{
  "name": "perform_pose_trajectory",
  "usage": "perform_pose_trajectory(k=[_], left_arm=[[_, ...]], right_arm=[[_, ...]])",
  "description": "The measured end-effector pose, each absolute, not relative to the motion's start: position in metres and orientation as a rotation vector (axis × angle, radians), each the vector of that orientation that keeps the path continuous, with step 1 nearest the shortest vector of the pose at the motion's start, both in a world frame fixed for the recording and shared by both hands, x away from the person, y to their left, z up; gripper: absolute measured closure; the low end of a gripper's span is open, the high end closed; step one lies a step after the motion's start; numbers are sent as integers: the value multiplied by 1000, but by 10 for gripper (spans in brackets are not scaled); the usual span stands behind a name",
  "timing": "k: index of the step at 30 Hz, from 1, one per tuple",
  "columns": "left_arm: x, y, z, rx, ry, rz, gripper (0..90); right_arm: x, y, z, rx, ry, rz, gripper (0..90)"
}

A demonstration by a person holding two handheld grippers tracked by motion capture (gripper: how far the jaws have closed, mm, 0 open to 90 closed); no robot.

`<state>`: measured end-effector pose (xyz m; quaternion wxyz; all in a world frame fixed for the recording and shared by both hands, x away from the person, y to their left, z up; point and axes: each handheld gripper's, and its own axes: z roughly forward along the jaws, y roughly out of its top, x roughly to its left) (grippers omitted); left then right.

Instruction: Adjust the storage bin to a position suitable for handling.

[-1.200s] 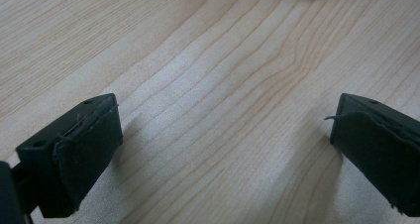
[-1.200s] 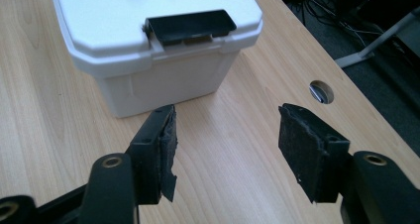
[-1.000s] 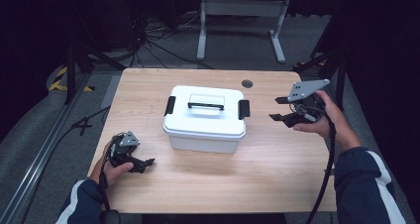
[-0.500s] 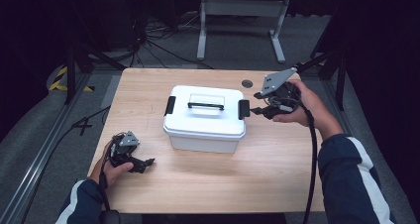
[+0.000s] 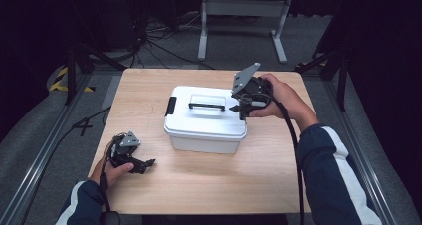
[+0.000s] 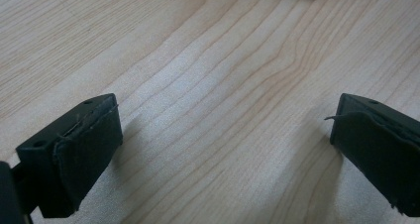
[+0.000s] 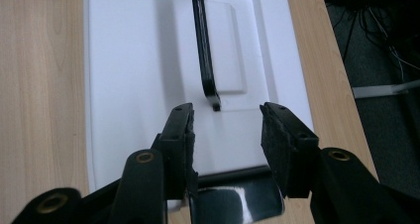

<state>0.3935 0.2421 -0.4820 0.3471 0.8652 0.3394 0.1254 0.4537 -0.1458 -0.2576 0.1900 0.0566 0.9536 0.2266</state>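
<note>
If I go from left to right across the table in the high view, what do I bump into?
Left gripper → white storage box → right gripper.

floor: grey carpet [image 5: 45, 150] | table [image 5: 149, 85]: light wood | behind: white metal stand [image 5: 242, 8], cables [image 5: 154, 41], dark room

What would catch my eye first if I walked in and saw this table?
Probably the white lidded box with its black handle, standing mid-table on the pale wood table. Next, the right gripper at the box's right end, jaws just closing, apart on either side of the black side latch. The left gripper rests near the table's left front, jaws open.
</note>
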Motion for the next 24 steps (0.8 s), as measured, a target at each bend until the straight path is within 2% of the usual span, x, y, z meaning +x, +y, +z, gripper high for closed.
perform_pose_trajectory(k=[13, 18, 21, 24], left_arm=[[394, 242, -482, 2245, 879, 325, 1], [394, 242, -482, 2244, 879, 325, 1], [394, 242, -482, 2245, 879, 325, 1], [394, 242, -482, 2245, 879, 325, 1]], right_arm=[[465, -102, -273, 125, 2718, 489, 616], [469, -95, -278, 115, 2731, 456, 669], [471, -93, -281, 106, 2746, 480, 741], [471, -91, -281, 112, 2740, 490, 763]])
